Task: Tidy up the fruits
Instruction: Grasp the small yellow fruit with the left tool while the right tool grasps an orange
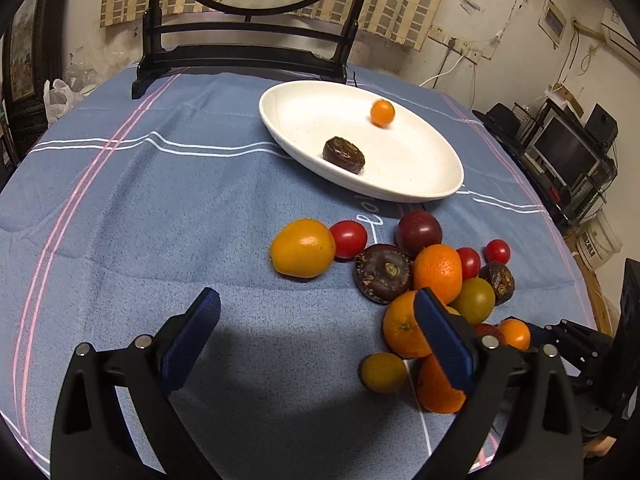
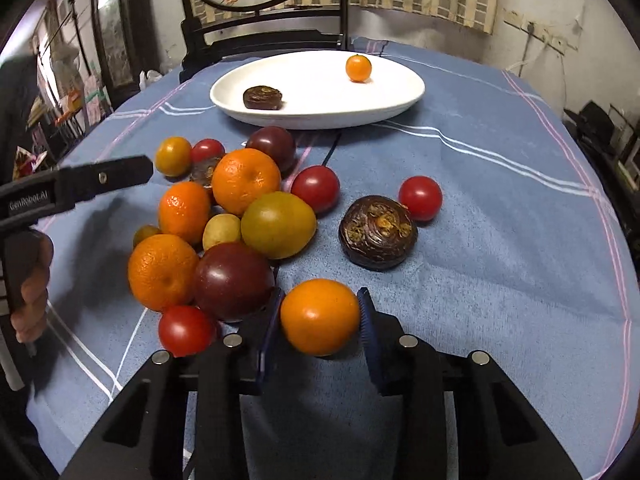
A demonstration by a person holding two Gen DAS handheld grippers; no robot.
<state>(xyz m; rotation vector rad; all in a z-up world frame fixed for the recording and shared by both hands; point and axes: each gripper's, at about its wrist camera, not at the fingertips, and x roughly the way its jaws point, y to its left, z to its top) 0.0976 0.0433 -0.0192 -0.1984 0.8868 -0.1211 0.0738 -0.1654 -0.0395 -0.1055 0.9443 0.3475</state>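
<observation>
A white oval plate (image 1: 420, 184) (image 2: 396, 100) holds a small orange kumquat (image 1: 382, 112) (image 2: 358, 67) and a dark water chestnut (image 1: 344, 153) (image 2: 262, 97). A pile of oranges, red tomatoes, dark plums and chestnuts lies on the blue cloth in front of it. My left gripper (image 1: 318, 304) is open and empty, left of the pile, its right finger (image 1: 440, 344) over an orange (image 1: 400, 330). My right gripper (image 2: 320, 304) is shut on an orange fruit (image 2: 320, 316) at the pile's near edge. The left gripper shows in the right wrist view (image 2: 100, 178).
A dark wooden stand (image 1: 240, 56) with a round screen stands at the table's far edge. A yellow-orange fruit (image 1: 302, 248) lies apart at the pile's left. A big chestnut (image 2: 378, 232) and a tomato (image 2: 420, 198) lie to the right. The blue cloth (image 1: 140, 220) covers the round table.
</observation>
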